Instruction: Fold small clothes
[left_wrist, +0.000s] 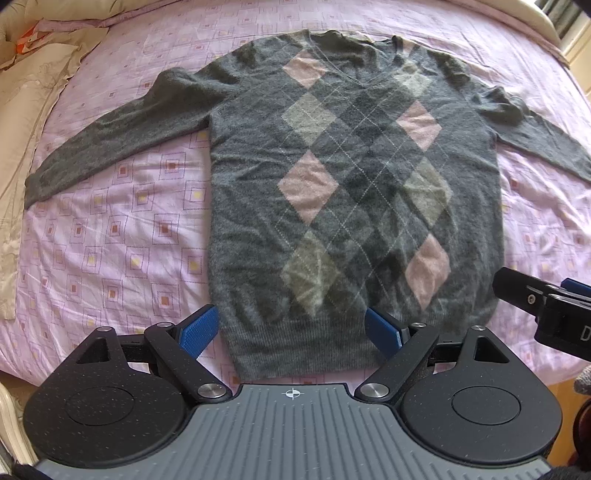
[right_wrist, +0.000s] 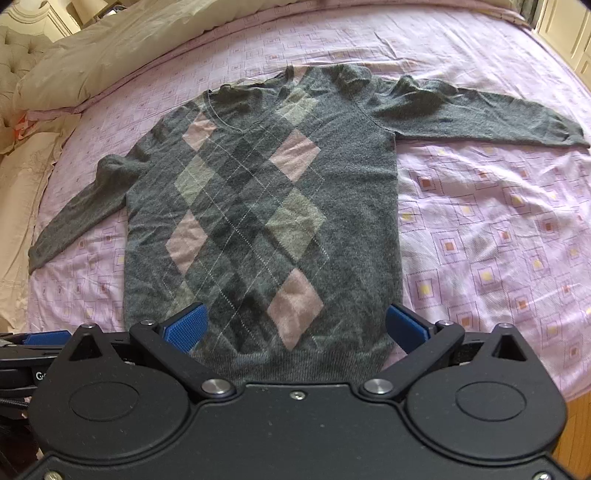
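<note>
So the grey argyle sweater (left_wrist: 354, 192) is laid out flat and face up on the pink patterned bedsheet (left_wrist: 122, 236), both sleeves stretched out to the sides and the neckline at the far end from the grippers. The left gripper (left_wrist: 299, 328) sits right at the sweater's ribbed hem (left_wrist: 295, 343), jaws spread wide with nothing between them; one blue pad (left_wrist: 197, 330) is just off the sweater's left edge over the sheet, the other pad is over the hem further in. The right gripper (right_wrist: 297, 325) is at the same hem but toward the sweater's right corner, also wide apart and empty, with one blue pad (right_wrist: 186, 326) over the knit and the other about level with the sweater's right side edge. Whether either one actually touches the fabric is hard to tell from these views. Part of the right gripper also pokes into the left wrist view just beside the sweater's bottom right corner. Beyond the sweater's left sleeve (left_wrist: 110, 136) there's a cream duvet (right_wrist: 110, 48) bunched up, well apart from the sweater's body.
</note>
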